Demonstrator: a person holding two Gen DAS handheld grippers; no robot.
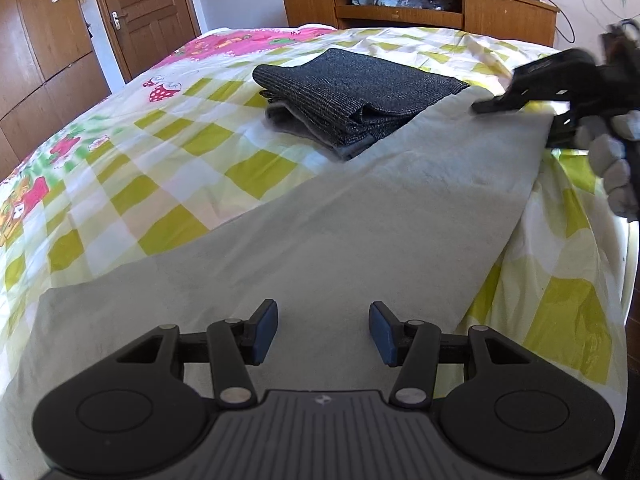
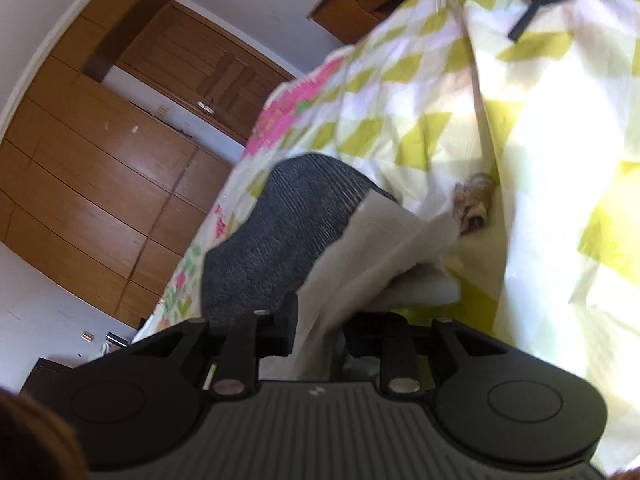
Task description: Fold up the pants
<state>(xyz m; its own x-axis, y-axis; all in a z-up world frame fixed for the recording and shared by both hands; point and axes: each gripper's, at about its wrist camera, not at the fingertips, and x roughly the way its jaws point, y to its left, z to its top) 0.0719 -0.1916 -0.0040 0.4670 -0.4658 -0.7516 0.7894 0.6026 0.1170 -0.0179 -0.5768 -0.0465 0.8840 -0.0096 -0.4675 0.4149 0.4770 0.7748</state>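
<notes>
Pale pants (image 1: 304, 240): spread flat on the checked bedsheet (image 1: 132, 168), running from just under the left gripper away to the right gripper at the far end; that far end partly overlaps the folded dark grey garment (image 1: 352, 96).
Right gripper (image 2: 320, 332): its jaws stand narrow with the pale cloth passing between them; whether the pads press on it is hidden by blur and fabric.
Left gripper (image 1: 323, 330): jaws part-open, blue pads (image 1: 267, 330) apart over the near end, nothing between them.
Risk, slip: if the right jaws are loose, the far edge may drop before it is carried over.
Risk, drag: lifting the far end could likely pull the dark garment out of its fold.
Risk, skew: with the near end unpinned, the pants may slide.
Pose: left gripper points down along the pants; the right is rolled, tilted low.
</notes>
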